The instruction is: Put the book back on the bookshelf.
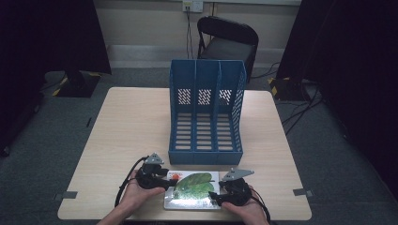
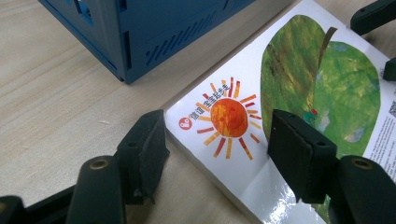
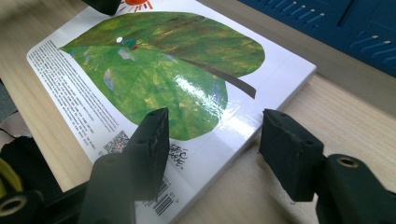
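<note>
**Two grippers set at opposite corners of a picture book**

High view: A picture book (image 1: 193, 190) with a large green leaf on its white cover is seen lying flat on the pale wooden table (image 1: 131, 126), close to the near edge. Just beyond it, a blue three-slot file rack (image 1: 207, 112) is stood upright, its open front turned toward the book. The left gripper (image 1: 165, 179) is held at the book's left end and the right gripper (image 1: 215, 197) at its near right corner, each carried in one of the person's hands, which enter from the bottom edge. A dark folding chair (image 1: 228, 40) is placed beyond the table, against the wall.

Left gripper view: The jaws are seen parted to a middling gap, straddling the corner of the book (image 2: 289, 107) where an orange sun (image 2: 228, 117) is printed. One jaw is placed off the cover, beside the book's edge over the bare table; the other is held above the cover near the leaf. No pressure of the pads on the book can be made out. A corner of the blue rack (image 2: 154, 28) is shown beyond.

Right gripper view: The jaws are likewise held apart at a middling width. One jaw is positioned over the cover near the barcode (image 3: 163, 196) and the printed text; the other is set outside the book's edge, above the table. The book's (image 3: 163, 79) corner lies between them, ungripped.
</note>
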